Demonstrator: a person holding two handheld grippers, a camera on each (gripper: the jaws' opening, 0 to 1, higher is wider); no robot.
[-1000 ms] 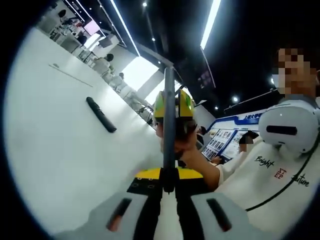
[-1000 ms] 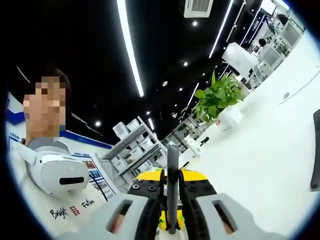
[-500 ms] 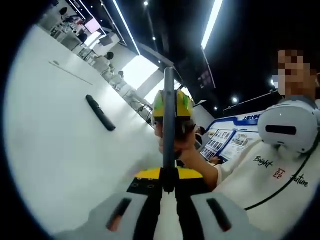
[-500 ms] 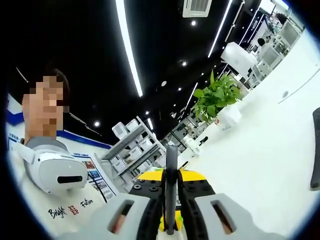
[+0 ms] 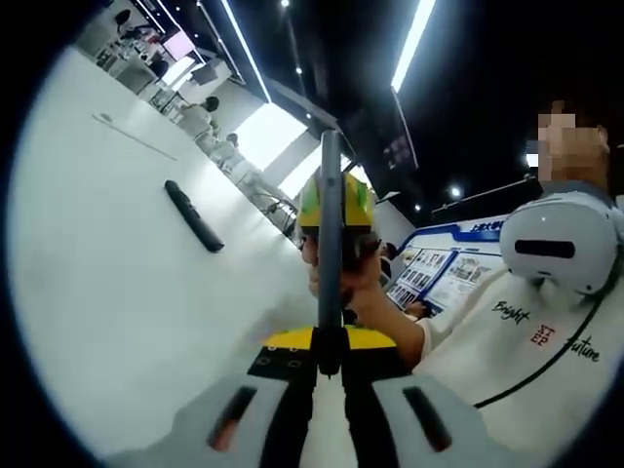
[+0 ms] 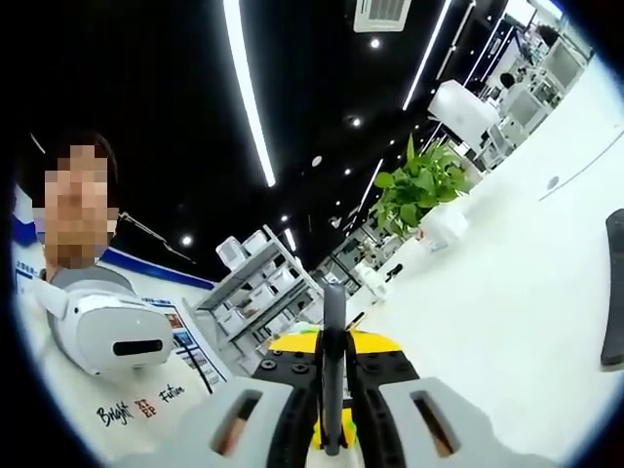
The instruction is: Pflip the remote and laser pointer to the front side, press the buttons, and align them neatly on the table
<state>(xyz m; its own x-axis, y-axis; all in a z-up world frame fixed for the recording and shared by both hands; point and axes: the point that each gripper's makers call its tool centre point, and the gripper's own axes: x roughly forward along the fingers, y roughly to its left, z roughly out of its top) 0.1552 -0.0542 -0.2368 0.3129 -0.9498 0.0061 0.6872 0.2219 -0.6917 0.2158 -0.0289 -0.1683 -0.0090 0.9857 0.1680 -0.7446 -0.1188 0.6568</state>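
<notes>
A thin dark laser pointer (image 5: 330, 244) stands up edge-on from my left gripper (image 5: 330, 366), whose jaws are shut on its near end. At its far end is the yellow-green right gripper (image 5: 337, 203), held by a hand (image 5: 346, 278). In the right gripper view the same pointer (image 6: 333, 331) rises between the shut jaws of my right gripper (image 6: 333, 395), with the left gripper's yellow body (image 6: 375, 343) just behind it. A black remote (image 5: 192, 216) lies flat on the white table (image 5: 117, 322), apart from both grippers; its end shows at the right edge (image 6: 613, 317).
A person in a white shirt (image 5: 526, 361) with a white headset (image 5: 558, 244) at the neck stands close behind the grippers. A potted plant (image 6: 417, 190) and shelves (image 6: 258, 283) lie beyond the table (image 6: 507, 322). Ceiling light strips run overhead.
Both views have shifted very slightly. The pointer stays held between the two grippers and the remote has not moved.
</notes>
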